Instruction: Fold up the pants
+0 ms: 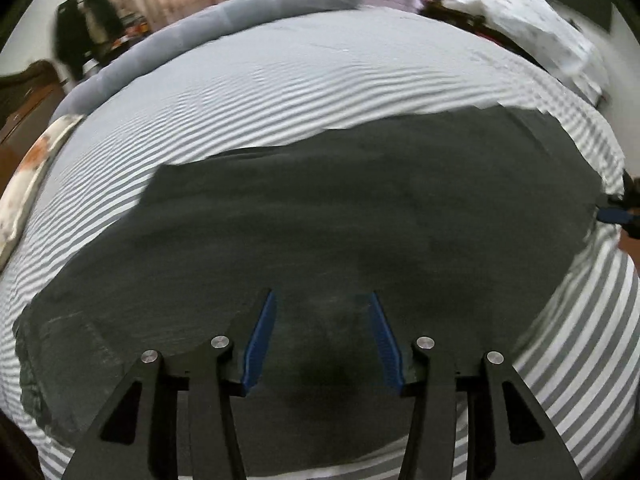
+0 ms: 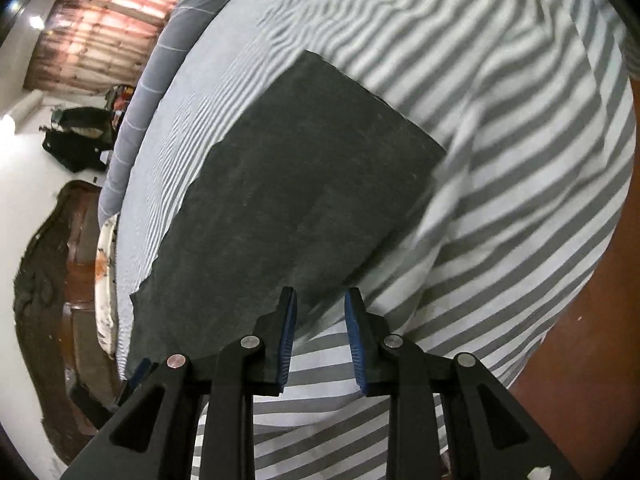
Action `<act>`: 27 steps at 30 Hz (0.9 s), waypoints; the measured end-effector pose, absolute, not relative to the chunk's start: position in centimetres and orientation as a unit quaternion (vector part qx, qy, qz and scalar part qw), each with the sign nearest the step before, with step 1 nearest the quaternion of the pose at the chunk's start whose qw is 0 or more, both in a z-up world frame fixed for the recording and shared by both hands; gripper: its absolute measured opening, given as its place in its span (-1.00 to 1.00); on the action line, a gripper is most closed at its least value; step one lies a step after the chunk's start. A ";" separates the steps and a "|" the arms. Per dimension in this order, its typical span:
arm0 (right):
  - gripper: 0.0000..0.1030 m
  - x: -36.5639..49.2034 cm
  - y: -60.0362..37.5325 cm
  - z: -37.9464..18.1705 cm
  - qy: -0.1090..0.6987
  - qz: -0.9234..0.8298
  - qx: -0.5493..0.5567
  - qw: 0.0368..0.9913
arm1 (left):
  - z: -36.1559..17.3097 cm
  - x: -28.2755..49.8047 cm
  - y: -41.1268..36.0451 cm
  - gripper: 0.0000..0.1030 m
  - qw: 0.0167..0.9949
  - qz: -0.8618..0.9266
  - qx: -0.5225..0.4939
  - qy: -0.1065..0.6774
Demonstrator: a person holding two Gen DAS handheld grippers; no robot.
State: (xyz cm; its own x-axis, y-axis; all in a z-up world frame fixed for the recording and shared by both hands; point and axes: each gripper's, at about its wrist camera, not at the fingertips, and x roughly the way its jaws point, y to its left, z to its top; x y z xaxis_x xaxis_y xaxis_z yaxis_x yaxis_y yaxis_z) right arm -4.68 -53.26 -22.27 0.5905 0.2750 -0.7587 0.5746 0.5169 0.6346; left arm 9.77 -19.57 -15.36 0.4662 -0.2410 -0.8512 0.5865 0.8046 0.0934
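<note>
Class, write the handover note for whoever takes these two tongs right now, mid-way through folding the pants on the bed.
Left tongs: open, holding nothing, over the near edge of the pants.
Right tongs: open, empty, over the pants' edge where it meets the striped bedsheet.
Pants: dark, spread flat on the bedsheet in a long, fairly neat shape; they look already folded lengthwise, but the layers cannot be confirmed.
Left to do: probably grip one end with both tongs, fold it over toward the other end, then smooth.

Home bedroom — striped bed (image 1: 320, 80), curtains (image 2: 100, 32).
</note>
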 end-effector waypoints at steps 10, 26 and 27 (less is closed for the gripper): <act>-0.66 -4.5 -56.5 -23.7 0.374 -0.097 0.531 0.755 | -16.6 9.6 -23.0 -0.04 0.820 -0.246 0.212 0.472; -0.88 -3.5 -59.2 -22.0 0.327 -0.087 0.526 0.780 | -15.5 9.8 -25.1 -0.04 0.821 -0.273 0.193 0.463; -0.88 -3.5 -59.0 -21.6 0.334 -0.099 0.514 0.784 | -15.3 9.7 -25.7 -0.04 0.819 -0.283 0.192 0.461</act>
State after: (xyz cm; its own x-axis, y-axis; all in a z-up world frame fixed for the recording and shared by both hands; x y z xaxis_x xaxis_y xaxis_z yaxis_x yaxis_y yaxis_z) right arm -3.46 -58.96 -21.58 0.7579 0.1882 -0.6246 0.4977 0.4522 0.7402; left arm 9.74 -25.72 -15.31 0.4158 -0.2862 -0.8633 0.6405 0.7660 0.0546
